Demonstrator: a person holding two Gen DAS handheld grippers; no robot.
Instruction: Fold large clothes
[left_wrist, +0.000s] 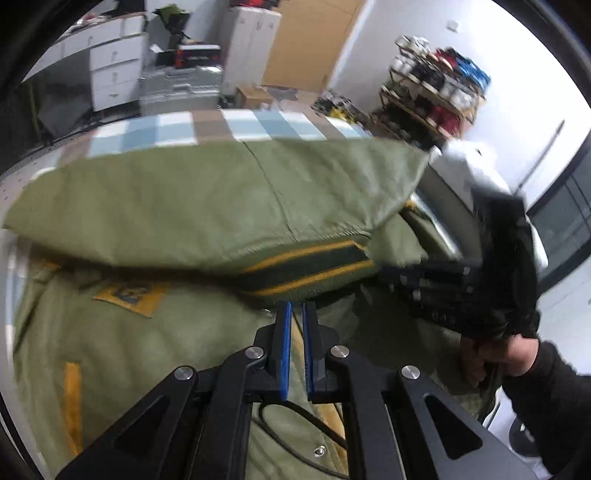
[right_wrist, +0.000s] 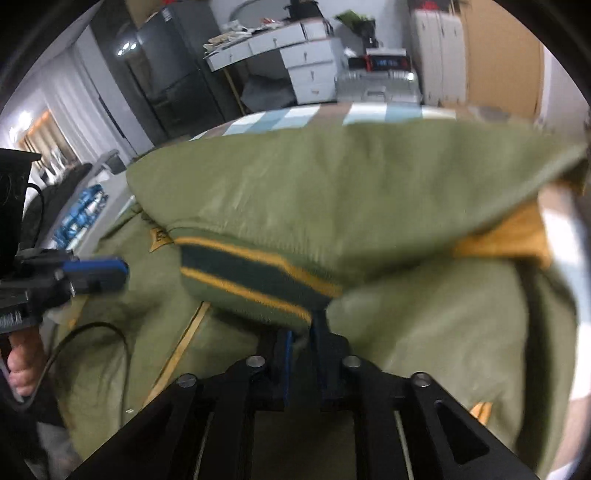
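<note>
An olive green jacket (left_wrist: 155, 354) with yellow trim lies spread on the table; it also shows in the right wrist view (right_wrist: 443, 325). One sleeve (left_wrist: 221, 199) with a dark green and yellow striped cuff (left_wrist: 306, 273) is lifted across the body. My right gripper (right_wrist: 303, 328) is shut on the striped cuff (right_wrist: 255, 280) and holds the sleeve (right_wrist: 351, 192) up. It shows at the right of the left wrist view (left_wrist: 391, 277). My left gripper (left_wrist: 297, 314) has its jaws nearly closed with nothing between them, just below the cuff. It shows in the right wrist view (right_wrist: 107, 273).
A blue and white checked cloth (left_wrist: 177, 129) covers the table beyond the jacket. A black cable (right_wrist: 110, 332) lies on the jacket. Behind stand white drawers (left_wrist: 114, 70), a silver case (left_wrist: 181, 88), a shelf of spools (left_wrist: 436, 92) and a dark fridge (right_wrist: 173, 74).
</note>
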